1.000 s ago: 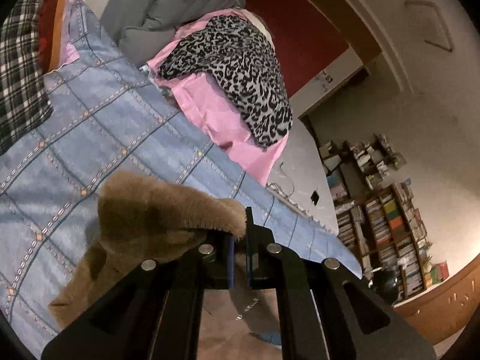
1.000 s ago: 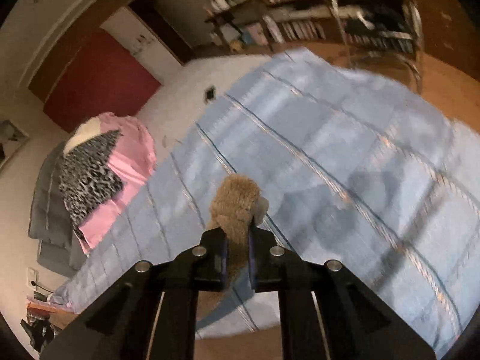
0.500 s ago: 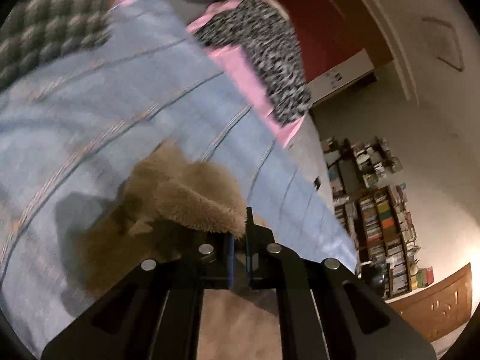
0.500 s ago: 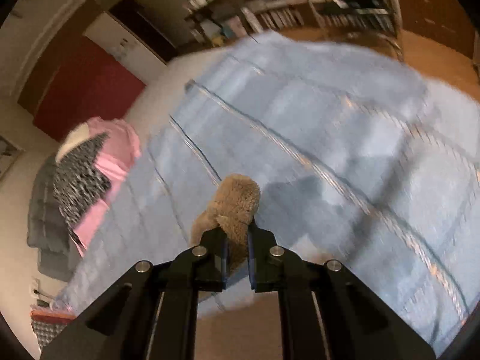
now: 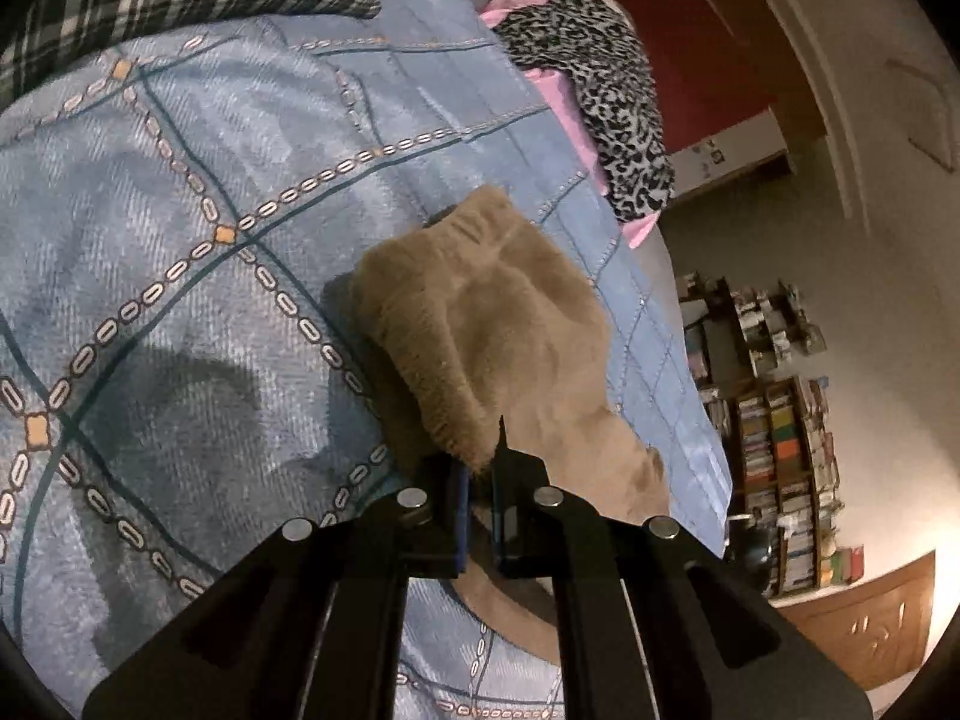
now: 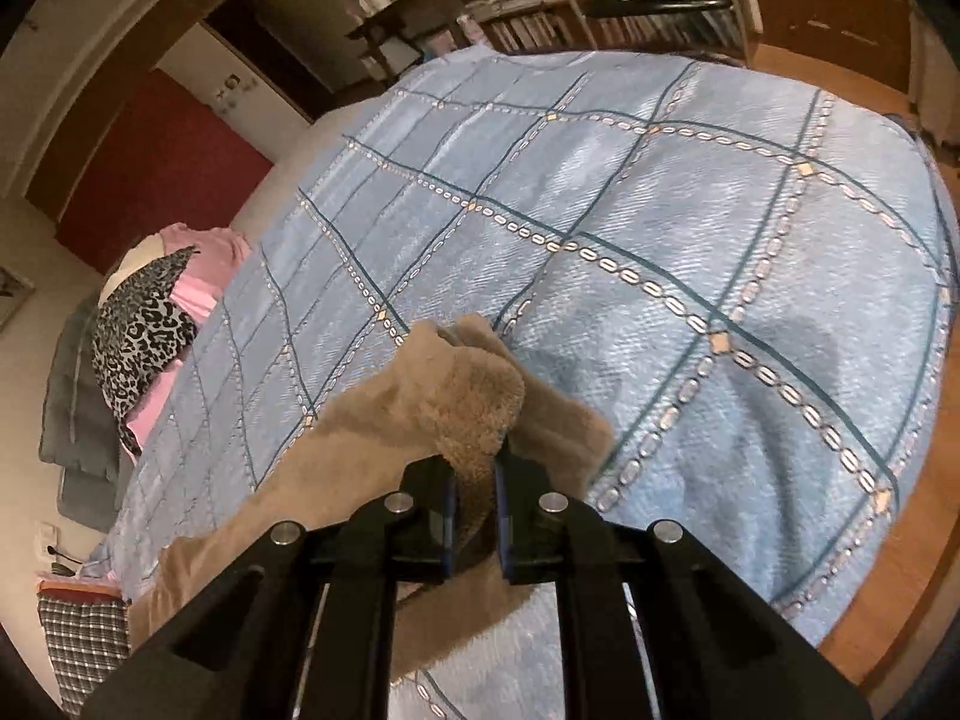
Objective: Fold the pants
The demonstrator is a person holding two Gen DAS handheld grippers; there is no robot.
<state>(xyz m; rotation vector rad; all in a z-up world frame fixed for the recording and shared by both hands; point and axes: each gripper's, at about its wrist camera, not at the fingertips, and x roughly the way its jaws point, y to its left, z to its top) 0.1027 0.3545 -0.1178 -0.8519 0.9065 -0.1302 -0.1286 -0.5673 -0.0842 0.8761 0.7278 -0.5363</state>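
fuzzy tan pants (image 5: 492, 324), quilted blue bedspread (image 5: 180, 192)

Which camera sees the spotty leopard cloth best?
The left wrist view: the leopard cloth is bigger and clearer there, lying on something pink. The right wrist view shows it small at the left edge.

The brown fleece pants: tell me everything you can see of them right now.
The brown fleece pants look soft and fuzzy, tan inside and out. They lie bunched and partly doubled over on the blue checked bedspread. The left gripper is shut on one furry edge, the right gripper on another. In the right wrist view a long stretch trails back toward the camera.
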